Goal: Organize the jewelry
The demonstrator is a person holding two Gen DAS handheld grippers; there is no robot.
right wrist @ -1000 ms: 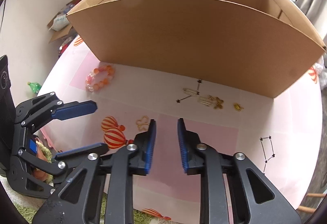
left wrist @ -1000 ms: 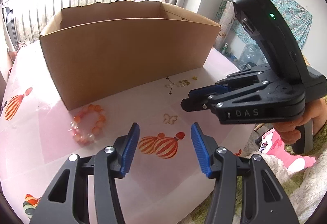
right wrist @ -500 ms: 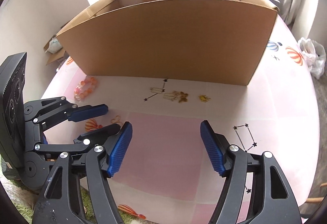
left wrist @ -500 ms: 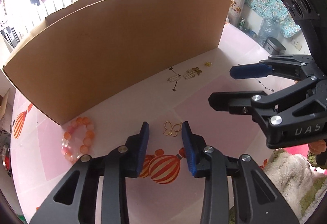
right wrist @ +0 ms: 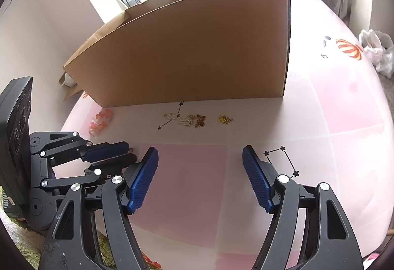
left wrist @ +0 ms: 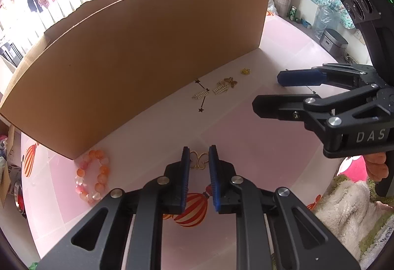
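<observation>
While closing round the gold charm (left wrist: 199, 163) between its pads, left gripper (left wrist: 199, 159) not yet plainly clamped. Right gripper (right wrist: 200, 178) spread, empty, aimed toward butterfly (right wrist: 200, 121) ahead, presumably next for box (right wrist: 197, 48).

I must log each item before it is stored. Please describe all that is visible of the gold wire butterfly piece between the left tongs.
The gold butterfly piece is a thin wire outline with looped wings, metallic. It lies flat on the pink tablecloth, between the blue pads of the left tongs, which have just been closing. Whether the pads touch it is unclear.
</observation>
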